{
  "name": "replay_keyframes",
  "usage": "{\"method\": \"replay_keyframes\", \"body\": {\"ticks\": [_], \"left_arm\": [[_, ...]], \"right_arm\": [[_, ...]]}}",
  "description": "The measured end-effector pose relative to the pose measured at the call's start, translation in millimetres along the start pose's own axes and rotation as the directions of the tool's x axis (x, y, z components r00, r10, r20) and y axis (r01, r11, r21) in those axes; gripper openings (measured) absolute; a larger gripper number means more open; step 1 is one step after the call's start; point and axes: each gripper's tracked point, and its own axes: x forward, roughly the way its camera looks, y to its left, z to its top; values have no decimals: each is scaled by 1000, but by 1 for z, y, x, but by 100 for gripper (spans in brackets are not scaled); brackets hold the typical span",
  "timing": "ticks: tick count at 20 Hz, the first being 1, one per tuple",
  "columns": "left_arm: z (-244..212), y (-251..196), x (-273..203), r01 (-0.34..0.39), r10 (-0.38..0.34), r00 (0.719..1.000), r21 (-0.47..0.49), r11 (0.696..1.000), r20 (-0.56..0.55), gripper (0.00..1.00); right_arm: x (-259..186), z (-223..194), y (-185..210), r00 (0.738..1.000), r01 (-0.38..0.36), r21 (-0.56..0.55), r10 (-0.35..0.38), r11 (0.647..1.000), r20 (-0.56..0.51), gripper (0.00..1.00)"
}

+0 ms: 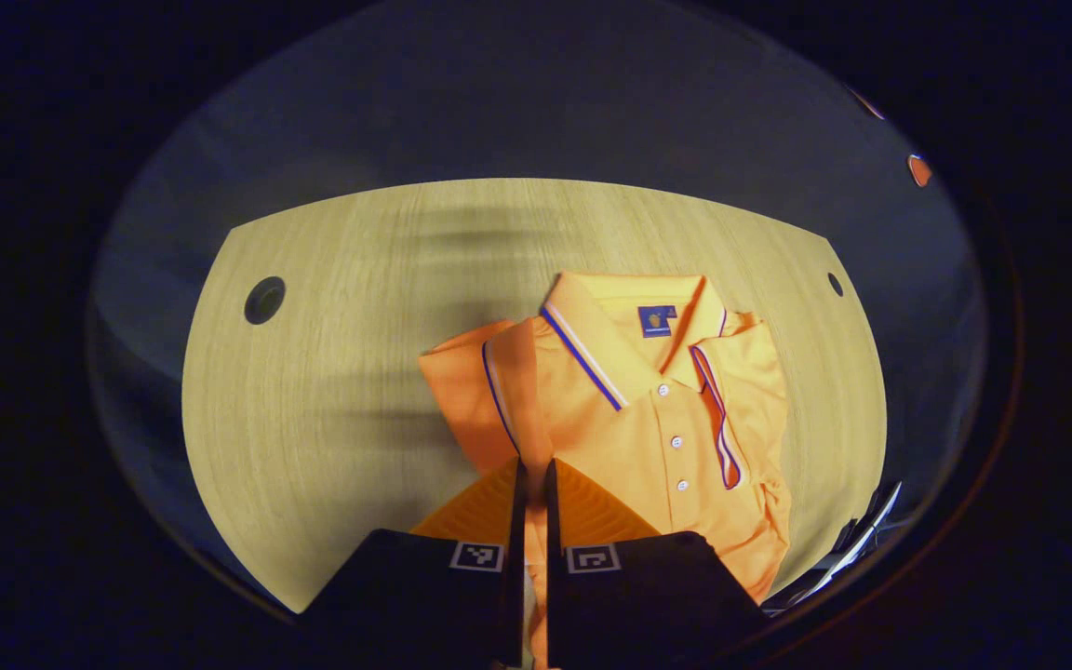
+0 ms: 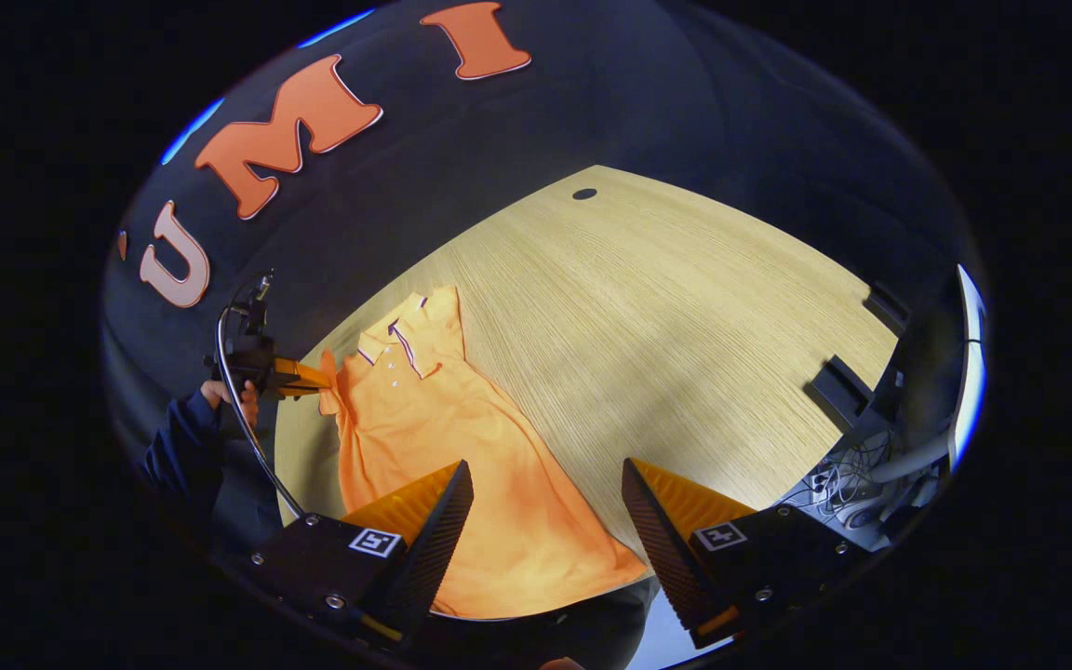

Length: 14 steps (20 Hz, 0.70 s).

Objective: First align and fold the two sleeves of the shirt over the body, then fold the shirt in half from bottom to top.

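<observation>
**Orange polo: sleeves being folded, half-fold not begun**

Orange polo shirt (image 2: 462,465) lies face up on the wooden table (image 2: 685,307). The left gripper (image 1: 534,484) is pinched nearly closed, seemingly on the sleeve (image 1: 471,391) it lays across the body. The right gripper (image 2: 545,507) hovers wide apart near the hem (image 2: 536,586), holding nothing. The opposite sleeve appears tucked; the bottom-to-top fold remains.

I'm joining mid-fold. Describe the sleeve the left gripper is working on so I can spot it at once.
On the wooden table lies an orange polo shirt. Beside its collar, the left gripper meets the sleeve, whose cuff carries a striped trim.
</observation>
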Motion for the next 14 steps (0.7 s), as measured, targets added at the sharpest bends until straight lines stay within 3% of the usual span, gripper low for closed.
{"method": "replay_keyframes", "body": {"ticks": [5,9,11,12,13,14], "left_arm": [[-5,-34,13,124,-124,992,-12,992,-21,11],[-4,-61,2,247,-247,969,-38,968,14,53],[-12,-54,-5,215,-215,976,-30,976,21,76],[-17,-50,-10,194,-193,981,-19,981,33,74],[-21,-47,-16,174,-173,984,-14,985,45,80],[-28,-45,-23,162,-161,986,-17,987,53,93]], "right_arm": [[-7,-6,-1,1000,25,10,-25,1000,1,98],[-5,-13,-2,1000,7,6,-7,1000,-15,99],[0,-12,-1,1000,-7,-8,7,1000,-29,99],[4,-8,1,999,-13,-21,12,1000,-30,99],[7,-6,1,999,-19,-40,18,999,-33,99],[10,-2,3,999,-29,-66,27,997,-36,98]]}}
